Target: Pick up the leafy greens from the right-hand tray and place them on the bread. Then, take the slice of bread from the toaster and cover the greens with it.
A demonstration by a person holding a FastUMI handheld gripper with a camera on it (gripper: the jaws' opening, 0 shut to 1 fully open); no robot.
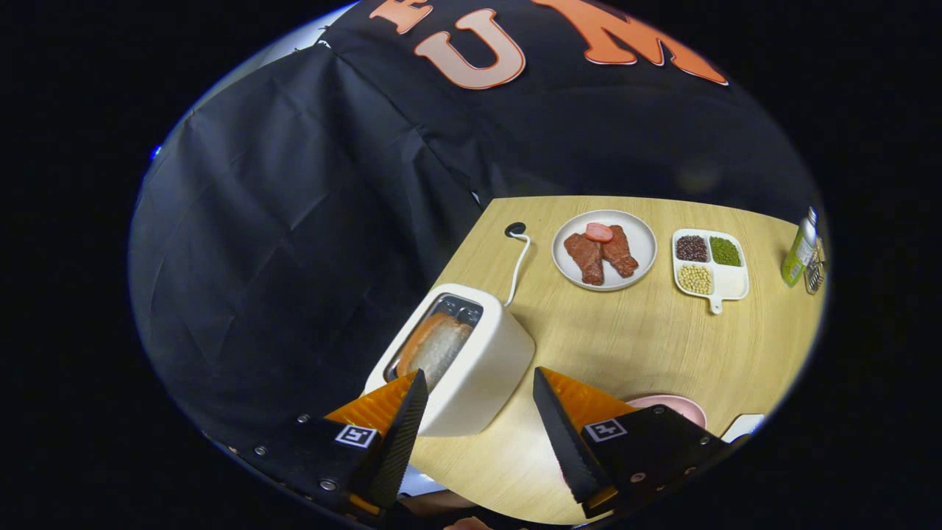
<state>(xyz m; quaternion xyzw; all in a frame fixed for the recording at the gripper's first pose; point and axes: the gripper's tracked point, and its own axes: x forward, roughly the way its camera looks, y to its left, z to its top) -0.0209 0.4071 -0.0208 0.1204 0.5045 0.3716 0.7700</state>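
The gripper (478, 419) hovers over the toaster (471, 368), fingers spread, holding nothing. The bread slice (436, 346) sits in the toaster's slot, not yet extracted. Greens placement cannot be confirmed.

The table (633, 346) is showing a pale wood-grain top with a smooth, low sheen. The toaster (478, 368) is looking like smooth matt plastic, its slot edged in shiny metal, and the slice of bread (436, 346) inside is looking coarse and porous. The round plate (642, 234) and the divided dish (728, 283) are reading as glossy and smooth — ceramic or plastic, hard to tell. The gripper (478, 412) is standing open over the toaster, its fingers (556, 423) showing ridged, saw-toothed inner faces.
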